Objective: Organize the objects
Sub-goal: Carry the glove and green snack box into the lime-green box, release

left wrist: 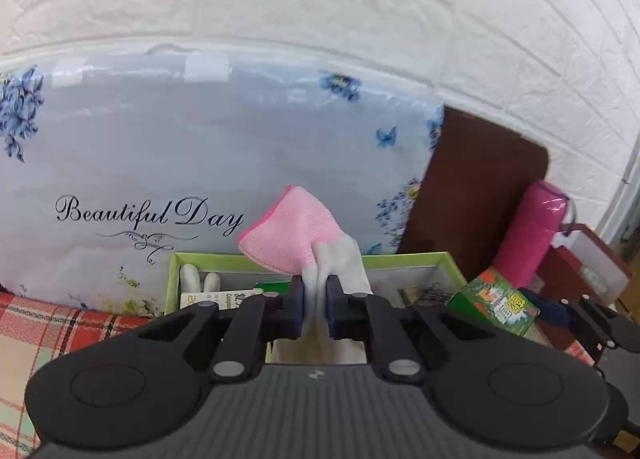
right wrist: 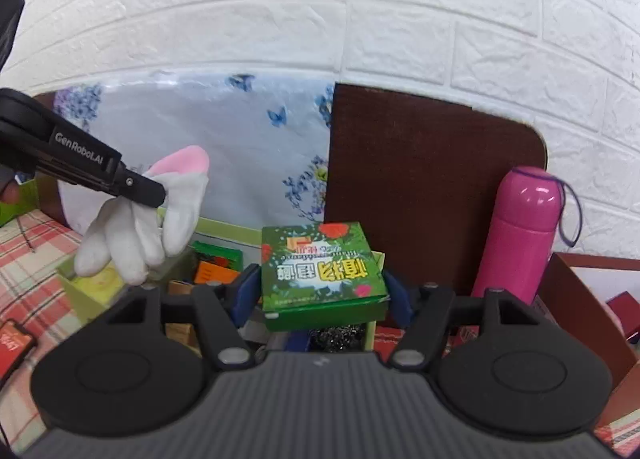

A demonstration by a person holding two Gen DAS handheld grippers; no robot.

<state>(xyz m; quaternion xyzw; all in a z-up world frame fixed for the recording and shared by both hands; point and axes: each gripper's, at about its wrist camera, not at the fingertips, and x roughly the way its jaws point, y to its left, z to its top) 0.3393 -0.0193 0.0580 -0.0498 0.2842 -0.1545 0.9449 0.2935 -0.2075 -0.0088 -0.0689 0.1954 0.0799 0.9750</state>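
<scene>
Left gripper (left wrist: 315,295) fingers pinched pink-white glove (left wrist: 296,231) above green tray (left wrist: 404,259); right gripper (right wrist: 322,291) fingers clamped green box (right wrist: 320,267).

The left gripper (left wrist: 315,295) points slightly downward, its jaws nearly together, pinching a glove (left wrist: 304,239). The right gripper (right wrist: 322,293) also tilts down, jaws wide, clamping a green box (right wrist: 320,271).
</scene>
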